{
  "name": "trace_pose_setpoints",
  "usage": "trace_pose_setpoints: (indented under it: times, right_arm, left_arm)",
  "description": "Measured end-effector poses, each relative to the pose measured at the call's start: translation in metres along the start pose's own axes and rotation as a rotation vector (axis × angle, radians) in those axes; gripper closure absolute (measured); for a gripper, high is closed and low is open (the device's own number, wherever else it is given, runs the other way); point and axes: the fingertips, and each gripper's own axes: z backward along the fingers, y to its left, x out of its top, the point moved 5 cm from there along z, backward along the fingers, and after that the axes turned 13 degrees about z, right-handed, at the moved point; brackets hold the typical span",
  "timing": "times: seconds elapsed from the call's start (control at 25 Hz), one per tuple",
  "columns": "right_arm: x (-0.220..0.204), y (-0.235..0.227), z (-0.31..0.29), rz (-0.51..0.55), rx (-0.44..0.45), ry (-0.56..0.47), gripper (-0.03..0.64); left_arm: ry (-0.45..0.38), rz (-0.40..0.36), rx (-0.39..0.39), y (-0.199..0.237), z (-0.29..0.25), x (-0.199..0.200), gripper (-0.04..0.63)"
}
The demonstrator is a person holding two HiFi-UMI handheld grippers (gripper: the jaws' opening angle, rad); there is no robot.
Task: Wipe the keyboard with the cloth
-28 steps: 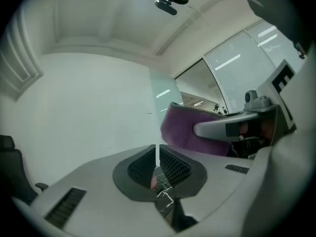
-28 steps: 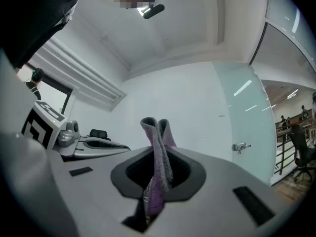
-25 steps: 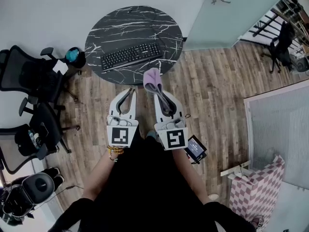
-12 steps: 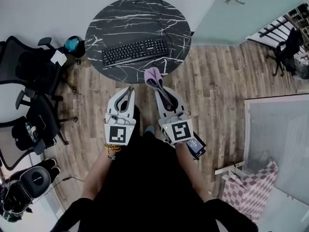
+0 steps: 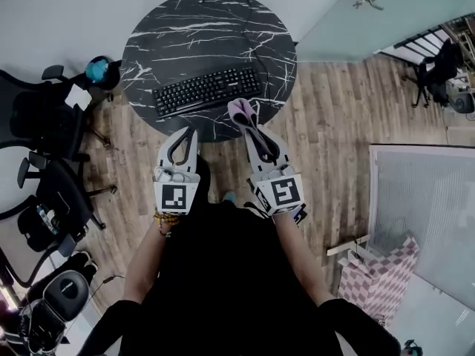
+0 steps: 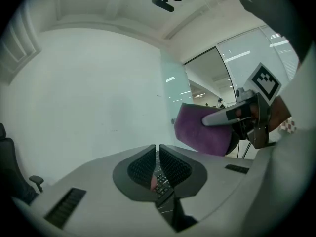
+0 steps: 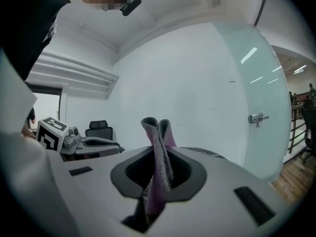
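Purple cloth (image 5: 239, 110) clamped in the right claw (image 5: 249, 123), left claw (image 5: 183, 133) closed and empty, black keyboard (image 5: 208, 89) on the round marble desk (image 5: 200, 28).

— What was hidden in the left gripper view?
— Most of the keyboard (image 6: 161, 185) was covered by the left gripper (image 6: 157, 149); only a strip of keys was seen through the slit between its closed jaws.
— And in the right gripper view?
— The lower end of the cloth (image 7: 163, 169) was lost in the gap under the right gripper (image 7: 159, 149), and the table (image 7: 206, 152) was largely screened off.
— Was anything cut off in the head view?
— The chairs (image 5: 44, 117) were clipped by the left edge, and the key lettering was too small to be read.
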Motion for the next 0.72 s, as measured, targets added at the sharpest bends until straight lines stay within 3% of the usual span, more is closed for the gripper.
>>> trace_pose_setpoints:
  times: [0.12,0.28,0.72]
  right_arm:
    - [-0.004,-0.018,-0.026,0.007,-0.054,0.04,0.565]
    - [-0.013,-0.04,-0.067,-0.082,-0.088,0.093,0.566]
    - [-0.075,-0.136,-0.157,-0.164,-0.25,0.291,0.566]
  left_arm:
    - [-0.003,-0.011,-0.043,0.025,-0.023,0.002,0.566]
    - [-0.004,-0.045,-0.084,0.068,-0.047,0.004,0.566]
    - [0.106,-0.148,-0.201,0.169,-0.102,-0.033,0.565]
